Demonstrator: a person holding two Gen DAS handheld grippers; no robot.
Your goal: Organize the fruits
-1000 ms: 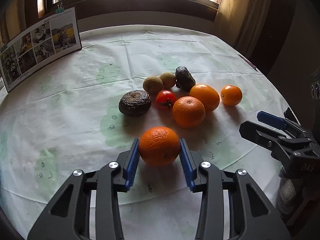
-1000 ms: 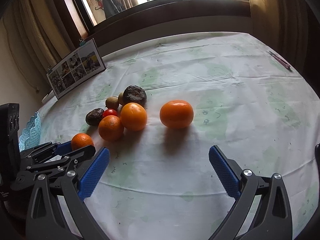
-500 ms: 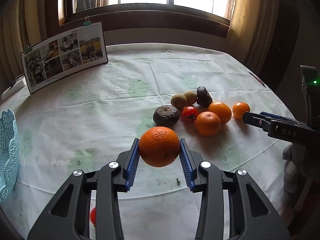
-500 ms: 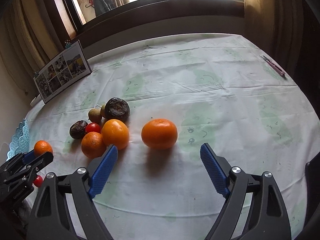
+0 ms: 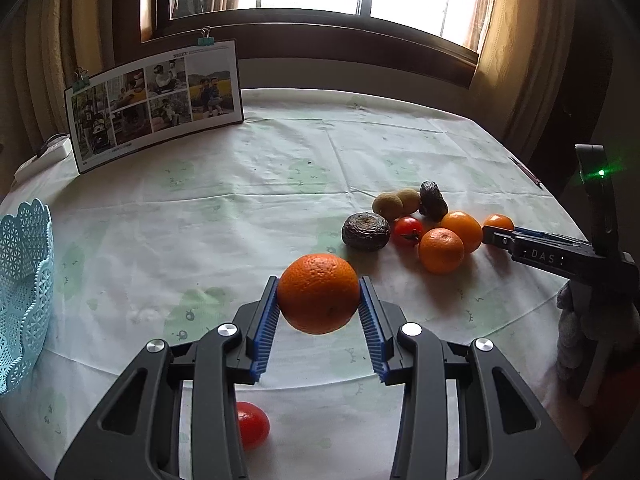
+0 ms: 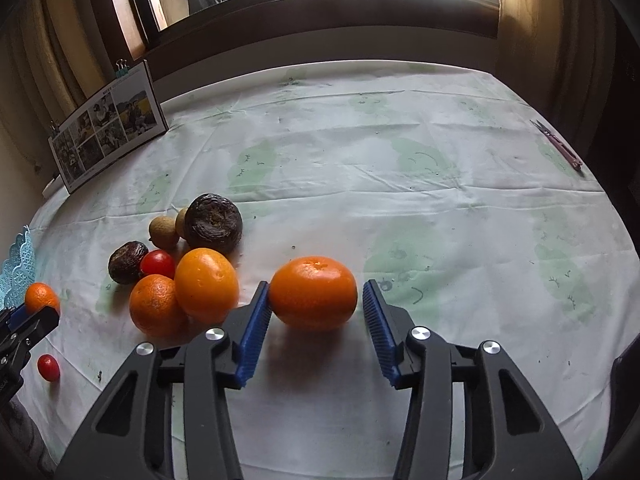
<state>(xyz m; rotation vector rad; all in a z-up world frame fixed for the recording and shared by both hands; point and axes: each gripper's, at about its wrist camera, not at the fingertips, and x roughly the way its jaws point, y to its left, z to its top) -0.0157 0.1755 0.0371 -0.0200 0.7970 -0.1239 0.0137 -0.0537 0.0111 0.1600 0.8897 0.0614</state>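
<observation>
My left gripper [image 5: 319,308] is shut on a large orange [image 5: 319,293] and holds it off the tablecloth. A light blue lattice basket [image 5: 24,280] stands at the far left. In the right wrist view my right gripper [image 6: 316,320] is open, its blue pads on either side of a mandarin [image 6: 313,292] that rests on the cloth; the left pad is at its skin and the right pad a little apart. Left of the mandarin lies a cluster of two oranges [image 6: 206,282], a tomato [image 6: 158,263], two dark wrinkled fruits [image 6: 213,223] and kiwis [image 6: 163,232].
A small red tomato [image 5: 251,424] lies alone under my left gripper. A photo board [image 5: 156,100] leans at the back left. A pink pen-like item [image 6: 556,144] lies near the table's right edge. A window and curtains are behind the table.
My left gripper lifted the orange and swung left, bringing the basket into view. My right gripper moved forward and narrowed its fingers around the mandarin.
</observation>
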